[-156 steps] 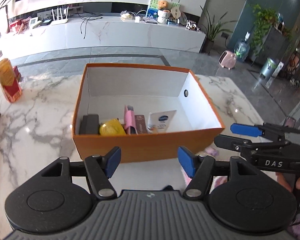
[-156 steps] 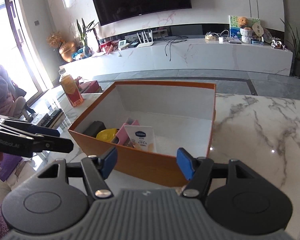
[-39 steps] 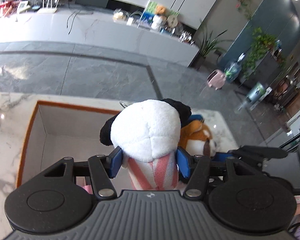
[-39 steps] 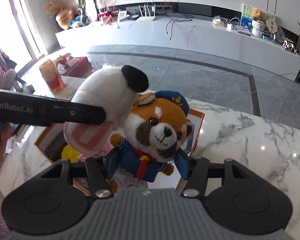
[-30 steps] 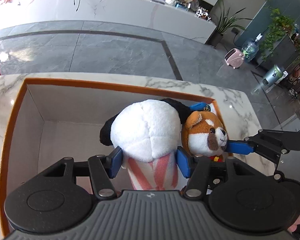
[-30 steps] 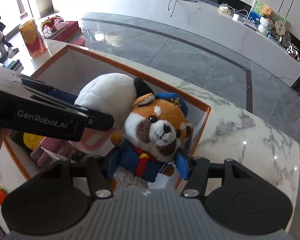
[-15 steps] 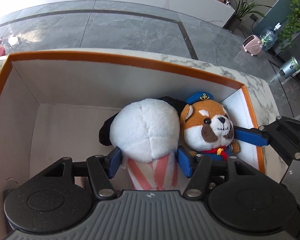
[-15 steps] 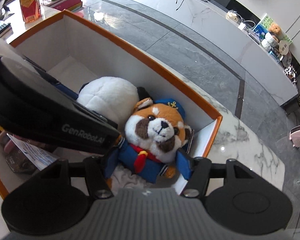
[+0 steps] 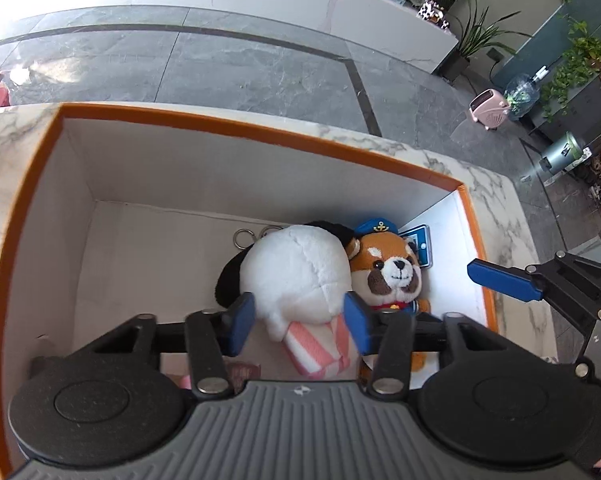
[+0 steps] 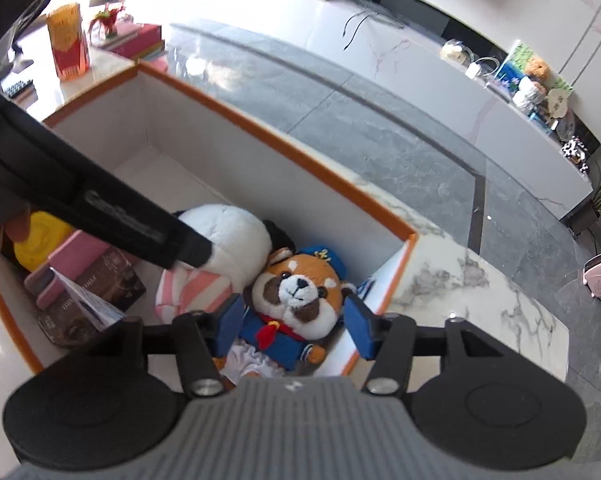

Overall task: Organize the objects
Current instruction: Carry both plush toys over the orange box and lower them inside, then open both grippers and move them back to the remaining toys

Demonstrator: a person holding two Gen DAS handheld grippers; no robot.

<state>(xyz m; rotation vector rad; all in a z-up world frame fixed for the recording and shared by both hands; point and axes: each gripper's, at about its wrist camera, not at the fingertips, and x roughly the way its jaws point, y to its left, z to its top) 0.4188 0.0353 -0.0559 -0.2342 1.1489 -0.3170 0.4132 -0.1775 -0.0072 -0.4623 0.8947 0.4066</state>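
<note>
Left gripper (image 9: 298, 322) jaws wide, straddling white round plush toy (image 9: 296, 276); toy's long axis runs 12–6 o'clock in orange cardboard box (image 9: 260, 130).

A marble table (image 10: 476, 280) carries the orange box (image 9: 28, 184); at ten o'clock stand a carton (image 10: 66, 42) and books (image 10: 134, 40).

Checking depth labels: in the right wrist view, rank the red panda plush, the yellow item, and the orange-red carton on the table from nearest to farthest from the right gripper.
1. red panda plush, between the right gripper fingers, in the box.
2. yellow item, box's left end.
3. orange-red carton, outside the box, far left on the table.
</note>
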